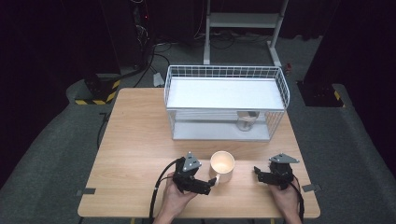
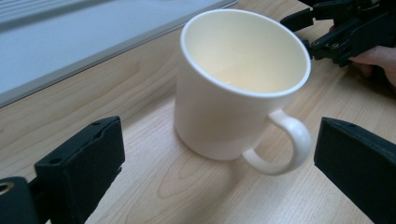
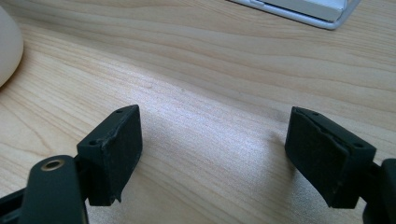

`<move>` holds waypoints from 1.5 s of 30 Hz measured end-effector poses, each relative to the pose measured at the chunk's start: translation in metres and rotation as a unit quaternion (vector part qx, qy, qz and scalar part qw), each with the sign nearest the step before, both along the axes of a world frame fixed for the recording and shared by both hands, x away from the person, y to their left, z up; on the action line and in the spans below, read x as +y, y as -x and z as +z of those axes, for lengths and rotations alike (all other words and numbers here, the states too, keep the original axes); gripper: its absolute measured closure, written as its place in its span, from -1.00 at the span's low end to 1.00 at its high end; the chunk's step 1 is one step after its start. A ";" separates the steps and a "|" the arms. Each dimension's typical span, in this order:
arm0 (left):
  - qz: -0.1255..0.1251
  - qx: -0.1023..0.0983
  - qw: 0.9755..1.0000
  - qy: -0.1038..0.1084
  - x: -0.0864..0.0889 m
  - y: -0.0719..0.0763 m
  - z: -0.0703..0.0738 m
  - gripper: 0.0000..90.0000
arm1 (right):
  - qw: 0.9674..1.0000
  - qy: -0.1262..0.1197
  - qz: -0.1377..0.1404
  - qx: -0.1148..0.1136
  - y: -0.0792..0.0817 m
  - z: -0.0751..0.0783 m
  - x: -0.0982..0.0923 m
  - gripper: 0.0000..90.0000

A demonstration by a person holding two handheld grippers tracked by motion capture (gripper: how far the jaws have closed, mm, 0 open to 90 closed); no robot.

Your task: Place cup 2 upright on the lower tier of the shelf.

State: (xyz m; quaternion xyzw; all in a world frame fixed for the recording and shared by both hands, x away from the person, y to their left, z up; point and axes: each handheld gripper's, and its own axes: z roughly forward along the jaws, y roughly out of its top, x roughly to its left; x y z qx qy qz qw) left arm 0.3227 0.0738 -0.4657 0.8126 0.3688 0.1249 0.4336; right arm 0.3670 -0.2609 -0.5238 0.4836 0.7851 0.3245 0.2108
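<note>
Standing upright on the wooden table (image 1: 135, 140), near its front edge, is a cream mug (image 1: 222, 165); handle points toward the person & slightly left in the high view; inside looks empty. Left gripper (image 1: 210, 185) sits just beside the mug at the handle side, held in the left hand (image 1: 175, 198); in the left gripper view its jaws are spread wide w/ the mug (image 2: 233, 93) ahead btwn them, pads clear of both body & handle, nothing gripped. Right gripper (image 1: 258, 172) rests on the table to the mug's right, apart from it; right gripper view shows jaws wide apart over bare wood, nothing btwn them, mug's edge (image 3: 8, 46) at far left. Behind the mug stands a white wire rack (image 1: 226, 102) w/ two shelves; a small cup-like item (image 1: 246, 120) sits on its lower shelf, too blurred to tell more.
</note>
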 end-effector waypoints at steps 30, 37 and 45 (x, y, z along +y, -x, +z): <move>-0.015 0.000 0.999 -0.038 -0.050 -0.021 0.001 -0.99 | 1.000 0.000 0.000 0.000 0.000 0.000 0.000 -0.58; -0.015 0.007 0.999 -0.044 -0.057 -0.027 -0.003 -0.95 | 1.000 0.000 0.000 0.000 0.000 0.000 0.000 -0.58; 0.002 -0.002 0.999 -0.053 -0.061 -0.029 -0.005 -0.84 | 1.000 0.000 -0.001 0.000 0.000 0.000 0.000 -0.57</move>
